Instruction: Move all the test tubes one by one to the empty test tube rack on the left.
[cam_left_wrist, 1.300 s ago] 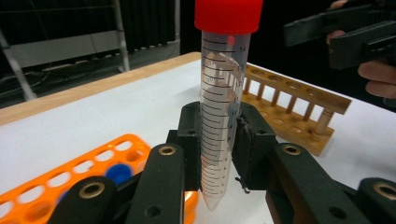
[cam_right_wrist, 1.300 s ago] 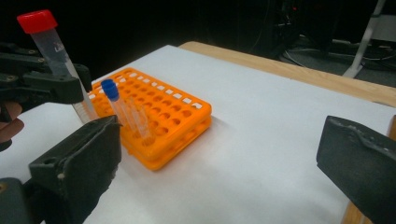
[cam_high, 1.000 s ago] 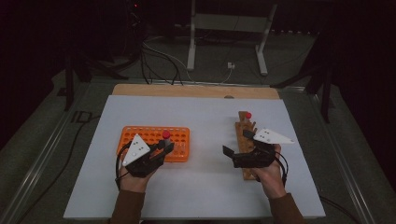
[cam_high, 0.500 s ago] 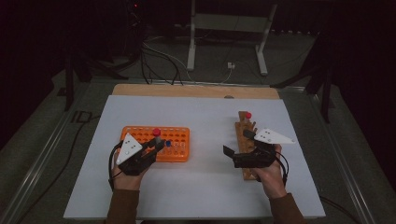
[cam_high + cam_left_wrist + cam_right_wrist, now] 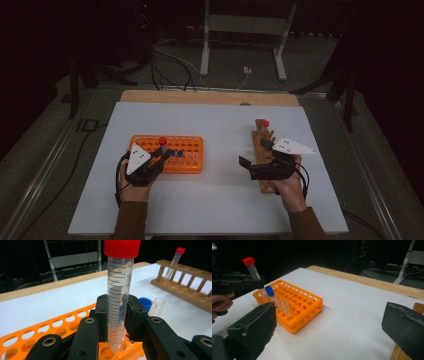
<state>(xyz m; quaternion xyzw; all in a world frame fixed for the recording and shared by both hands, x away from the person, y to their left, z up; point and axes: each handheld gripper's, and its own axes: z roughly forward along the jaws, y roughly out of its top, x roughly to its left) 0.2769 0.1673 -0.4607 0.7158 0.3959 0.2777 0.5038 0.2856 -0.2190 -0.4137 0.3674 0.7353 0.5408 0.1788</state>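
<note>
shifted back toward rack's left end since half a second ago, left gripper [image 5: 159,156] clamping red-capped tube [image 5: 119,287] mid-barrel, keeping it upright. tip hovering just over hole in orange rack [image 5: 192,145], not yet seated. blue-capped tubes [image 5: 173,153] standing just beside. right gripper [image 5: 257,156] idling with jaws spread, holding nothing, over wooden rack [image 5: 261,134] carrying another red-capped tube [image 5: 265,123]. likely seating tube in orange rack; next calling for straight descent into hole, then releasing.
</note>
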